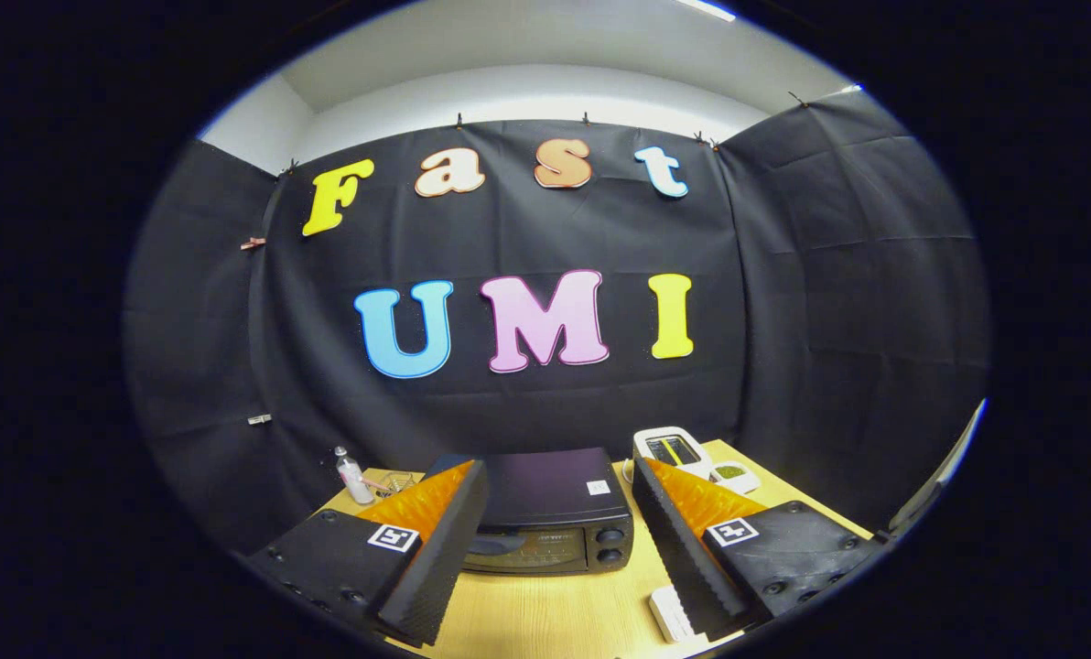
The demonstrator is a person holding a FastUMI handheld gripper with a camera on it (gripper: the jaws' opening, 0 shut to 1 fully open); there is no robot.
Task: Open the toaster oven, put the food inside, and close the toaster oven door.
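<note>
A black toaster oven (pixel 550 513) stands on the wooden table (pixel 555 613), just ahead of my fingers, its door shut and two knobs on its right front. My gripper (pixel 559 499) is open, held above the table, with the oven seen through the gap between its fingers. Nothing is between the fingers. Beyond the right finger lies a small white dish with green food (pixel 733 473).
A white device (pixel 672 448) sits behind the right finger, beside the dish. A small bottle (pixel 353 478) and a wire rack stand at the table's far left. A white ribbed object (pixel 669 615) lies near the right finger. Black cloth walls close the booth.
</note>
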